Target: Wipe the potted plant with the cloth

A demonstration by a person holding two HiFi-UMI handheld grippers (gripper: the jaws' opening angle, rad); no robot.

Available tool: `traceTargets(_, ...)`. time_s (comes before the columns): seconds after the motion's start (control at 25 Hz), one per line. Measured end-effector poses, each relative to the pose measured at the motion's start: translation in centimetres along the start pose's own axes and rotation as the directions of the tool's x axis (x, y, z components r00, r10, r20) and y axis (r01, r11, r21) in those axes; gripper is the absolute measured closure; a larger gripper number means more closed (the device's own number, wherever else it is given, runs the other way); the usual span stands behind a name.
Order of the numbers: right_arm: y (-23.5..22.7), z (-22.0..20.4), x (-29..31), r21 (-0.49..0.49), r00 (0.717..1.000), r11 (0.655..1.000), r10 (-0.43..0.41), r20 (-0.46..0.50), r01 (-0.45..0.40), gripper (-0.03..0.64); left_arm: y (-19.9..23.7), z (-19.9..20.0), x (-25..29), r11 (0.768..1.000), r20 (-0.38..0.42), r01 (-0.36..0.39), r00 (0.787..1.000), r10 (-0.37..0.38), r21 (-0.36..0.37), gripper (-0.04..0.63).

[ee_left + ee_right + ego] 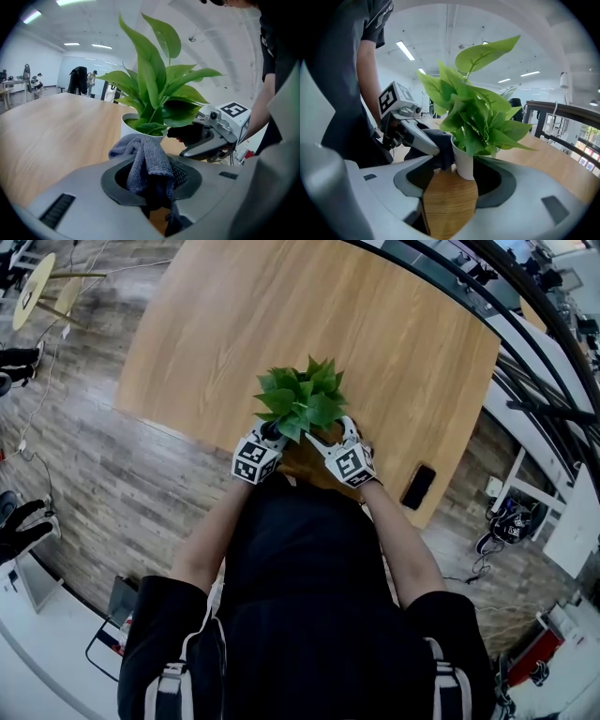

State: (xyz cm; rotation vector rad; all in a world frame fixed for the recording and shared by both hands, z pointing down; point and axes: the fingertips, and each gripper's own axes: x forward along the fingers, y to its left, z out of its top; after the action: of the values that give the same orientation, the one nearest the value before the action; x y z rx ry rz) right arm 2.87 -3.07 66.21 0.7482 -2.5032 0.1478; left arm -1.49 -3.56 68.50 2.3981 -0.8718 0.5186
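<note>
A small white round pot (140,127) stands on the light wooden bench (234,324), near the edge at the person's side. In it grows a green plant (157,89) with broad pointed leaves. At the rim, the filling of the pot looks greenish.

The left gripper (270,435) has its jaws clenched on a grey towelling cloth (147,164). The cloth is bunched between the jaws and folds over forward towards the pot. In the right gripper view the dark end of the cloth touches the left side of the pot, just under the rim. The lowest leaves hang just above the cloth.

The right gripper (336,439) has its jaws released and wide apart. The pot stands at the far end of the gap between them, closer to the right jaw; I cannot tell if it touches that jaw. Bare bench wood shows in the rest of the gap.

From the head view the two grippers come to the plant from both sides, and the leaves cover the tips of their jaws.

The leaves are glossy, bright green and upright, the tallest one standing high over the pot. The pot is smooth and plain.

A black flat phone (418,487) lies on the bench, well apart on the right.
</note>
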Motion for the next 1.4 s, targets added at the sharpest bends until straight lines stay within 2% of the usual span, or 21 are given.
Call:
traceTargets(0.08, 0.0, -0.1, -0.1, 0.012, 1.000, 1.000, -0.018, -0.004, 0.018, 0.368, 1.3, -0.1, -0.3, 0.999, 0.002, -0.035, 0.999, 0.035, 0.014, 0.480)
traceTargets(0.2, -1.8, -1.0, -0.2, 0.111, 0.994, 0.988, -0.107, -0.021, 0.109, 0.368, 2.8, 0.5, -0.7, 0.996, 0.006, -0.084, 0.996, 0.084, 0.009, 0.480)
traceTargets(0.28, -2.8, -1.4, -0.1, 0.157, 0.992, 0.979, -0.127, -0.020, 0.129, 0.368, 3.4, 1.0, -0.6, 0.995, 0.018, -0.101, 0.995, 0.101, -0.012, 0.480)
traceTargets(0.52, -3.3, 0.6, 0.2, 0.109, 0.997, 0.992, -0.068, 0.031, 0.065, 0.368, 2.8, 1.1, 0.1, 0.997, 0.000, -0.072, 0.997, 0.073, 0.032, 0.480)
traceTargets(0.68, -3.2, 0.4, 0.2, 0.127, 0.996, 0.989, -0.085, 0.030, 0.080, 0.368, 2.2, 0.9, 0.0, 0.998, -0.008, -0.053, 0.999, 0.053, 0.030, 0.480)
traceTargets(0.88, -3.3, 0.4, 0.5, 0.129, 0.994, 0.986, -0.108, 0.028, 0.104, 0.368, -0.4, 0.8, -0.3, 0.999, -0.018, 0.008, 1.000, -0.008, 0.035, 0.480)
traceTargets(0.96, -3.0, 0.5, 0.5, 0.113, 0.995, 0.989, -0.097, 0.036, 0.093, 0.368, -0.3, 0.9, -0.4, 1.000, -0.006, -0.004, 1.000, 0.005, 0.029, 0.480)
traceTargets(1.08, -1.2, 0.7, 0.4, 0.049, 0.999, 0.998, -0.035, 0.034, 0.034, 0.368, 1.6, 1.4, -0.9, 0.998, 0.021, -0.061, 0.998, 0.061, 0.005, 0.480)
traceTargets(1.16, 0.2, 0.6, 0.4, 0.005, 1.000, 1.000, -0.001, 0.023, 0.001, 0.368, 3.1, 1.3, -1.0, 0.996, 0.019, -0.088, 0.996, 0.088, 0.023, 0.480)
traceTargets(1.28, -1.0, -0.3, 0.3, 0.034, 0.999, 0.999, -0.043, -0.004, 0.043, 0.368, 4.4, 2.0, -1.1, 0.992, 0.020, -0.116, 0.993, 0.116, 0.045, 0.480)
traceTargets(1.4, -3.4, -0.6, 0.3, 0.074, 0.996, 0.993, -0.091, -0.011, 0.091, 0.368, 4.8, 2.7, -0.8, 0.993, 0.015, -0.115, 0.993, 0.115, 0.019, 0.480)
